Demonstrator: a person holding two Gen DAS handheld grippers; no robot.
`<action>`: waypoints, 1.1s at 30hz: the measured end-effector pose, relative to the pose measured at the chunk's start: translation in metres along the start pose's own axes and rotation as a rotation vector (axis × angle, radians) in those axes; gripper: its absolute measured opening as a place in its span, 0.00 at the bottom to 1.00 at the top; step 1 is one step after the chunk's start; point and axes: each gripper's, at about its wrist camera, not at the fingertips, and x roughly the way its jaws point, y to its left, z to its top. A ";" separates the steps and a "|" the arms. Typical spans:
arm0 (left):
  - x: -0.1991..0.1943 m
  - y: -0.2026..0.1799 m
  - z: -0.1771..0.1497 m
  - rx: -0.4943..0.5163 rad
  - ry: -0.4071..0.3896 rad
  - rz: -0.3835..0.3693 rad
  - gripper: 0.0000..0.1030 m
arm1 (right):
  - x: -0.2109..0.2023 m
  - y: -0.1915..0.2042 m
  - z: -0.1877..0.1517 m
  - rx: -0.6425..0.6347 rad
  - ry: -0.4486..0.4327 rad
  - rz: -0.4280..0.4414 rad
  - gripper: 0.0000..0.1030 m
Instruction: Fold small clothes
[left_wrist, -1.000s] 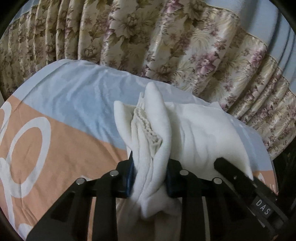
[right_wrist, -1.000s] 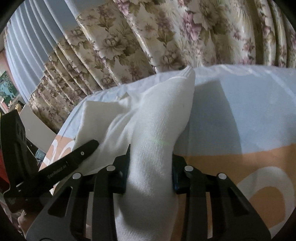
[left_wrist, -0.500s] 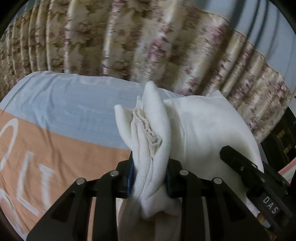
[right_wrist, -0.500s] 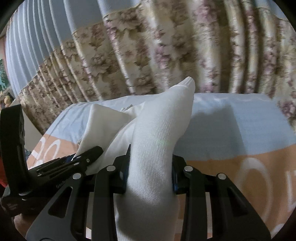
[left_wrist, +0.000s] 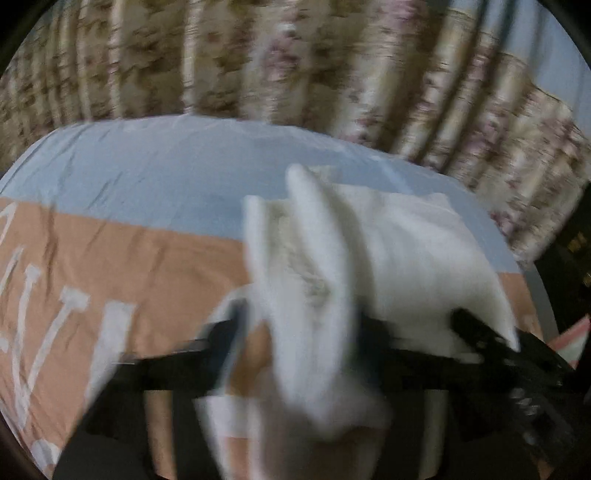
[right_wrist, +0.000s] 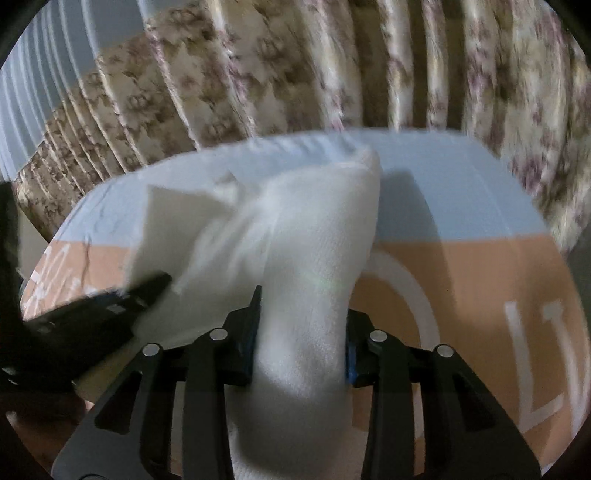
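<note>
Bed (right_wrist: 461, 206) (blue-orange sheet), white garment (right_wrist: 303, 258)

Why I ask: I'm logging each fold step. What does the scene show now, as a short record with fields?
surface: blue and orange bedsheet
background: floral curtain
item: white garment, bunched, running through both grippers
left gripper: jaws just opened wide, garment loose between them
right gripper: jaws just eased open slightly, yet pressing on the garment
image: left wrist view blurred

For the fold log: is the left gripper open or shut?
Open: left gripper jaws have just spread, a gap beside the white cloth.
</note>
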 end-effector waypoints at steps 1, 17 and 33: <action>0.001 0.010 -0.001 -0.033 0.002 0.005 0.94 | 0.000 -0.004 -0.003 0.017 -0.009 0.002 0.43; -0.033 0.088 -0.021 0.069 -0.038 0.162 0.99 | -0.052 0.044 -0.058 0.009 -0.029 -0.112 0.82; -0.234 0.129 -0.093 0.170 -0.269 0.274 0.99 | -0.176 0.174 -0.086 -0.056 -0.159 -0.223 0.97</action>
